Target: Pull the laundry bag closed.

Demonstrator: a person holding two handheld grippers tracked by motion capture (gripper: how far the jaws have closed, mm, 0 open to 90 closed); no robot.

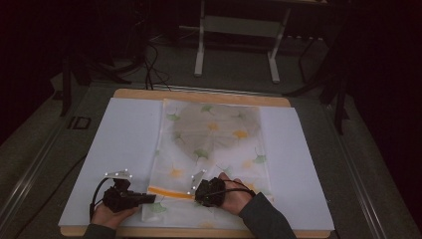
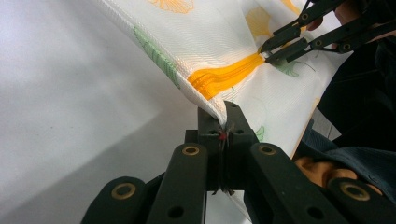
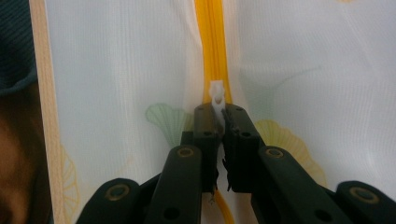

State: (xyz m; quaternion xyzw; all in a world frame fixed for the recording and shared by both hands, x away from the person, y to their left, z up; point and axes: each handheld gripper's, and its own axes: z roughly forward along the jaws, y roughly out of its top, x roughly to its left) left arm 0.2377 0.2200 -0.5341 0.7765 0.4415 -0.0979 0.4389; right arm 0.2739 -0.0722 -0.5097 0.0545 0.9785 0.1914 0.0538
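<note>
Nearest the high camera, two forearms came in over the near wooden edge of the table [image 1: 199, 233]. The left gripper [image 1: 149, 199] lay at the near left corner of a white mesh bag [image 1: 214, 149] printed with leaves, and the right gripper [image 1: 196, 191] sat further along its orange zipper [image 1: 171, 192].

The bag lay flat down the middle of a white sheet [image 1: 124, 149], its near hem close to the table edge, with bare sheet open on both sides. Something grey and rounded showed through the mesh at the far end; what it was I could not tell. Beyond the table stood a pale metal frame [image 1: 239, 30] and cables on the dim floor, well clear of the hands.

The left gripper view showed what the high view blurred: the left gripper [image 2: 223, 112] had its jaws pinched tight on the bag's corner [image 2: 210, 105], lifting the cloth. The right gripper view showed the right gripper [image 3: 218, 114] clamped on the small white zipper pull [image 3: 217, 93], with the zipper running straight ahead.
</note>
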